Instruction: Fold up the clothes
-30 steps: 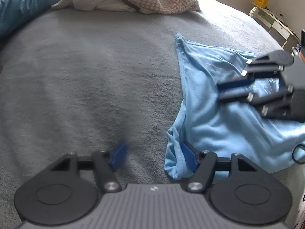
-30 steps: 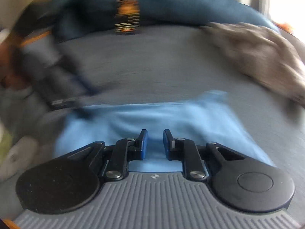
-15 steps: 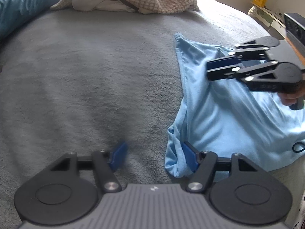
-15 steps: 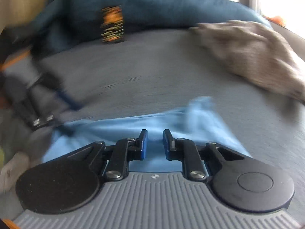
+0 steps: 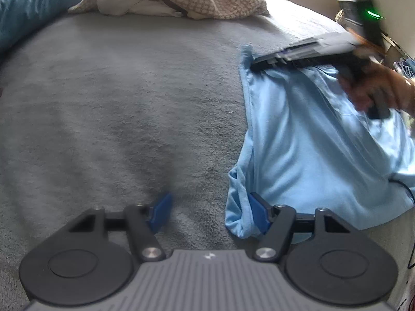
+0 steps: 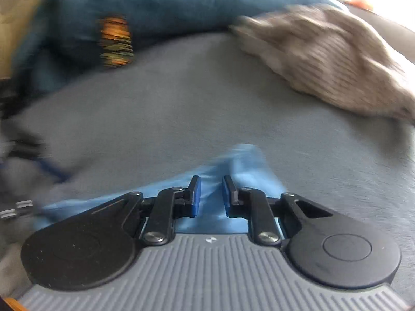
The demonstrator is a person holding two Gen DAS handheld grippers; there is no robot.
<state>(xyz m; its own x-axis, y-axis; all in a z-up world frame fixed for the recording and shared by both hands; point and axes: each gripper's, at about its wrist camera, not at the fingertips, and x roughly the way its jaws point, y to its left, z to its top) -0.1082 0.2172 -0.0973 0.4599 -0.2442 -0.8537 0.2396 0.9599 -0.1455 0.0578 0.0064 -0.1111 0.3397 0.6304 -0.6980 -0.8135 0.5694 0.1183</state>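
Swinging across since the earlier frame, my right hand-held gripper (image 5: 255, 64) has reached the far corner of the light-blue cotton garment (image 5: 306, 140) lying on the grey fleece bed (image 5: 129, 103). Its jaws stand narrow, cloth showing between them without a sure pinch. My left hand-held gripper (image 5: 210, 213), wide, straddles the near corner. If I lift too early, I judge that far corner could slip free.
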